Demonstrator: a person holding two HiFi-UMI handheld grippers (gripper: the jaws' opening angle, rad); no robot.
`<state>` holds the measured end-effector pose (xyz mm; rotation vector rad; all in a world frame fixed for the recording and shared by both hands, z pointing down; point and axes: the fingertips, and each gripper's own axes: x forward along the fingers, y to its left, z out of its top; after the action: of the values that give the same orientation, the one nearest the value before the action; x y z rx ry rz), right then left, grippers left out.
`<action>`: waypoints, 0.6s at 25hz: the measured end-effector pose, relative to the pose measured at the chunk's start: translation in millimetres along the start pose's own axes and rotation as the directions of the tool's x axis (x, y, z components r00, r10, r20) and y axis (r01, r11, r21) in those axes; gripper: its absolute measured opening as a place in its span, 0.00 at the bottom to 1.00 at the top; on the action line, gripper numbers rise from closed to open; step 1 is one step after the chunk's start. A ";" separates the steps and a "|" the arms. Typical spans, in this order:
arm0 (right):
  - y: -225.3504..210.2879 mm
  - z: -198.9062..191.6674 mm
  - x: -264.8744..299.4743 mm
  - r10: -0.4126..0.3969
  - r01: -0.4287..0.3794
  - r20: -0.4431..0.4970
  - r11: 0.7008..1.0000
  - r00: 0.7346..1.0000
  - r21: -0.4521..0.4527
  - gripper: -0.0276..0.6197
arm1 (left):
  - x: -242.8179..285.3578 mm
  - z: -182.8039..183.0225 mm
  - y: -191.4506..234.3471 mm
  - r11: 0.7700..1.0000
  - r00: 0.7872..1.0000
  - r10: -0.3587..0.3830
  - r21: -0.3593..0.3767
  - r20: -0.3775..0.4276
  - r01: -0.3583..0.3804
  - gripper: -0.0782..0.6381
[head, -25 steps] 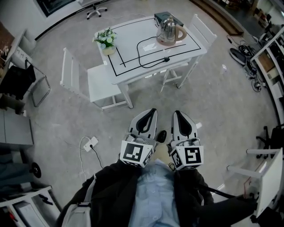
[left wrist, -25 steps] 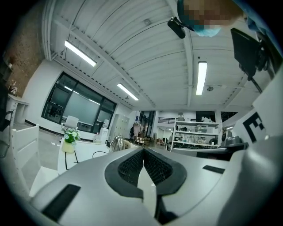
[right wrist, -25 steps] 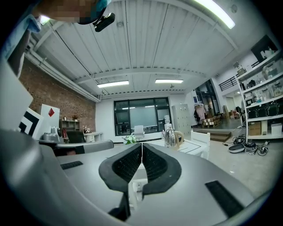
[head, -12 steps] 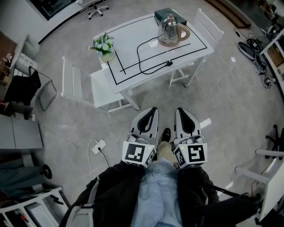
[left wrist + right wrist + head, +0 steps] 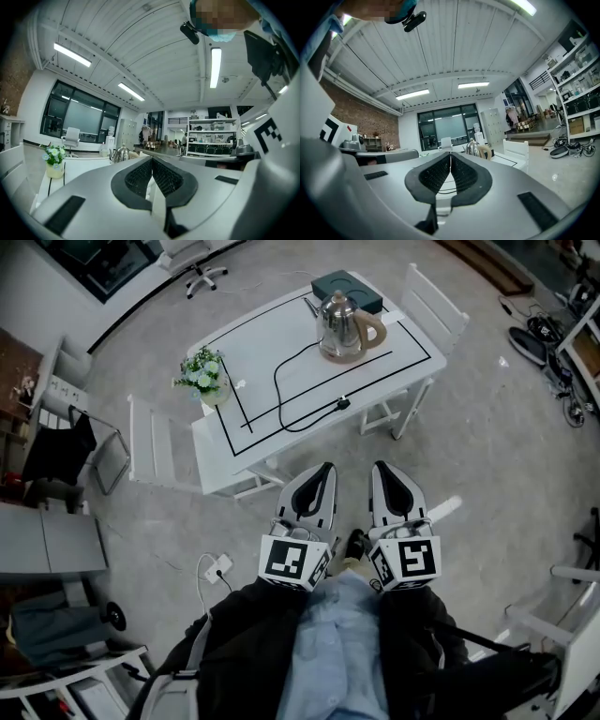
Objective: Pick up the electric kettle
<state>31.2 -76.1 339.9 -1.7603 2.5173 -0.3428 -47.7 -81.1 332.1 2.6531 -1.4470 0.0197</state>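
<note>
Jaws are pressed together on both tools: the left hand-held gripper (image 5: 322,472) and the right hand-held gripper (image 5: 381,471) sit side by side and level in front of the person's chest. Each one's own view shows its ribbed pads meeting with nothing between them. Both point toward the white worktop (image 5: 272,329), which is well apart from them across the floor. The electric kettle (image 5: 343,322) stands upright on its base (image 5: 341,355) near the far right corner of that worktop, just in front of a dark box (image 5: 347,289), with its tan handle (image 5: 374,331) turned to the right. A black cord (image 5: 286,381) loops from the base across the surface toward the near edge, and a pot of flowers (image 5: 203,379) stands at the left end. The step in hand looks like the approach, with no grasp begun. To do it well, I would close in toward the right side, clear of the white chair (image 5: 382,413) tucked under that edge, so the right tool meets the handle squarely. Its jaws should be spread before arrival, then shut on the handle's upright stretch. A straight lift should then leave base and cord undisturbed, and the kettle is best kept level in case it holds water.
</note>
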 end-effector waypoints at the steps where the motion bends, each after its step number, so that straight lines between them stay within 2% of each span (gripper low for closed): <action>1: -5.3 4.8 4.0 0.005 -0.005 0.011 1.000 1.000 0.000 0.07 | 7.3 3.4 -0.8 1.000 1.000 0.001 0.005 0.004 -0.001 0.12; 8: -37.2 35.0 30.2 0.044 -0.043 0.083 0.999 0.996 -0.006 0.07 | 50.7 26.3 -6.3 0.999 0.999 0.010 0.051 0.045 -0.012 0.12; 15: -45.8 30.7 54.7 0.067 -0.068 0.088 0.998 0.994 0.000 0.07 | 70.0 23.9 8.0 0.998 0.999 0.025 0.062 0.034 -0.027 0.12</action>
<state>59.4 -146.8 324.2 -1.6466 2.5069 -0.2595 -17.4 -146.6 314.0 2.6965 -1.5154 0.0235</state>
